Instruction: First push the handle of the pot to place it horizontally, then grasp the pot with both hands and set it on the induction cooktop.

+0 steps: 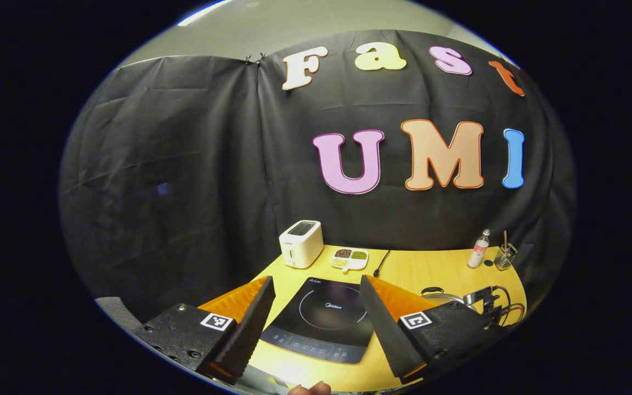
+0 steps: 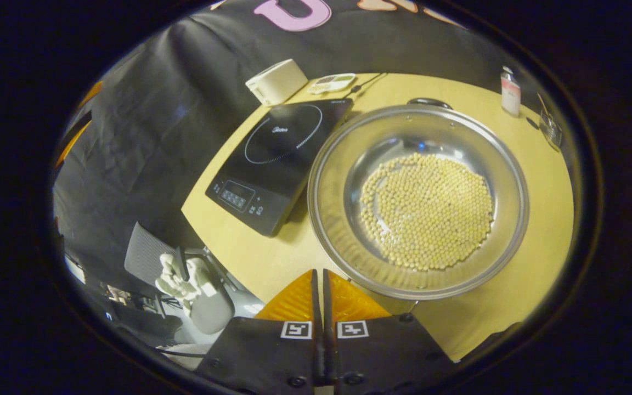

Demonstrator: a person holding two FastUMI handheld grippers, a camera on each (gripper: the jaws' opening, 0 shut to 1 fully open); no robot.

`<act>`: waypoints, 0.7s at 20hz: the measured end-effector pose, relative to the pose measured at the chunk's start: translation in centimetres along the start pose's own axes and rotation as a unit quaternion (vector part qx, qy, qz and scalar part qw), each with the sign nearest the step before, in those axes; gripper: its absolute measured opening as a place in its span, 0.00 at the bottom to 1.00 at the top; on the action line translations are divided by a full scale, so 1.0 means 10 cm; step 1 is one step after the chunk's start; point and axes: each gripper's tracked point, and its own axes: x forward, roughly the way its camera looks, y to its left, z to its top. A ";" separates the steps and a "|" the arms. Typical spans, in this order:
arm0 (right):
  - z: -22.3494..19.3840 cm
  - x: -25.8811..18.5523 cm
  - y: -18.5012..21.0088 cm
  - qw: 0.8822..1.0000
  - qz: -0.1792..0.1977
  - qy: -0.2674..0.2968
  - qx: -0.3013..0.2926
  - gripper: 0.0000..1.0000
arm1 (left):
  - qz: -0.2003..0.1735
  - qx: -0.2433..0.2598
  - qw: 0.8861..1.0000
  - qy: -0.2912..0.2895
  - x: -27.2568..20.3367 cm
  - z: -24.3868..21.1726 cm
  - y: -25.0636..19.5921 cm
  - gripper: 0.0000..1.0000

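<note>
The left tongs stand wide open above the near edge of the table and hold nothing. Between their two fingers lies the cooktop, flat and black, with its control strip toward the near side. The right tongs are closed, finger against finger, with nothing between them. They hover just at the near rim of the pot.

The pot is on the table, right of the cooktop, and its left rim is very close to the cooktop's right edge or a little over it; I cannot tell which. It is wide, shallow and shiny, with a layer of pale beans on its bottom. A dark handle shows at its far rim.

At the far left stand a white toaster and a small divided dish. At the far right are a bottle and a glass holder. The table between these and the pot is bare wood.
</note>
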 end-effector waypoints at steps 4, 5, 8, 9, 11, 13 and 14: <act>-0.09 0.01 -0.08 0.999 0.006 0.021 0.026 0.00 | -0.006 -0.004 1.000 0.004 0.02 -0.03 0.01 0.95; -0.07 0.01 -0.10 0.999 0.006 0.018 0.032 0.03 | -0.007 -0.006 1.000 0.006 0.03 -0.04 0.00 0.95; -0.09 -0.01 -0.21 0.999 -0.006 0.021 0.043 0.02 | -0.013 -0.008 1.000 0.006 0.04 -0.05 -0.02 0.95; -0.09 -0.02 -0.26 0.999 -0.009 0.022 0.047 0.02 | -0.015 -0.007 1.000 0.006 0.04 -0.06 -0.02 0.95; -0.09 -0.04 -0.36 0.998 -0.016 0.026 0.049 0.02 | -0.018 -0.008 1.000 0.006 0.04 -0.07 -0.03 0.95; -0.14 -0.05 -0.45 0.998 -0.029 0.030 0.049 0.03 | -0.020 -0.009 1.000 0.006 0.04 -0.07 -0.02 0.95; -0.17 -0.08 -0.53 0.998 -0.039 0.032 0.047 0.03 | -0.020 -0.009 1.000 0.006 0.04 -0.07 -0.01 0.95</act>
